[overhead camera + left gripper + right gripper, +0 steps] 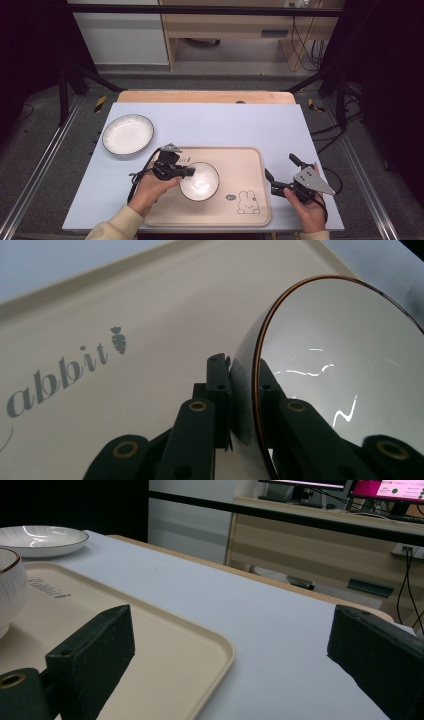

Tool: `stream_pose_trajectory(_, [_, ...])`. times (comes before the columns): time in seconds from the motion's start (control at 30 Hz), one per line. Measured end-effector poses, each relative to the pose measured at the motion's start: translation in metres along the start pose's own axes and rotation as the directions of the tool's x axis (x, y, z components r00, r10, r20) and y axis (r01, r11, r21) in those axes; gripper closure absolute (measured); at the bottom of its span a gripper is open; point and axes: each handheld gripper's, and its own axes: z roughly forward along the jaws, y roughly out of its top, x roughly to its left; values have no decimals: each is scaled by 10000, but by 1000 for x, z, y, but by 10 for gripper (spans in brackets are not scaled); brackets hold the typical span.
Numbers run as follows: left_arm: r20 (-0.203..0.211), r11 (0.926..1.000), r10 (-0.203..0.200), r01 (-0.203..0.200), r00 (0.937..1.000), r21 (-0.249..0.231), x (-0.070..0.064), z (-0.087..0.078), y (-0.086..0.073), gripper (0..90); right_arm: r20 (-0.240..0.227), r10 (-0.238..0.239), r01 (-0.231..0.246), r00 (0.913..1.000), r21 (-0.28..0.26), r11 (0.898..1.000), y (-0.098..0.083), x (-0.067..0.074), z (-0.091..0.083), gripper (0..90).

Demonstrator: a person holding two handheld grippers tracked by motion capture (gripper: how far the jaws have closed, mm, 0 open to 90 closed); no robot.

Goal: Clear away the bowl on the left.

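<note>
I am working two handheld grippers over a beige tray printed with a rabbit; everything below is placed relative to that tray. A small white bowl with a thin brown rim sits inside the tray, toward its left half; my left gripper reaches in from the tray's left edge, and its jaws are clamped on the bowl's rim, one jaw inside the wall and one outside. My right gripper hovers just off the tray's right edge, jaws wide apart and holding nothing. A larger white plate rests on the blue mat beyond the tray's far left corner.

I judge the main risk to be the pinch itself; the grip takes only a narrow bite of glossy rim, so a lift or tilt could let the bowl slip, swing or knock against the tray.

The bowl's base is hidden in the left gripper view, so I cannot tell whether it rests flat or is raised; my forearms are cut off at the bottom edge.
</note>
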Motion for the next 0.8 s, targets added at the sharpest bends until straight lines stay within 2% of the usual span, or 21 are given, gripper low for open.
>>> stream_pose_trajectory(0.6, [-100, 9996, -153, 155, 9998, 253, 4, 10, 0, 823, -11, 44, -44, 10000, 47, 10000, 0, 0, 0, 50])
stream_pose_trajectory(0.7, [-15, 9991, -354, 354, 9994, 232, 4, 13, 0, 823, -12, 33, -33, 10000, 35, 10000, 0, 0, 0, 50])
stream_pose_trajectory(0.8, [-49, 9991, -298, 300, 9995, 292, 4, 15, 2, 823, -9, 28, -28, 10000, 24, 10000, 0, 0, 0, 49])
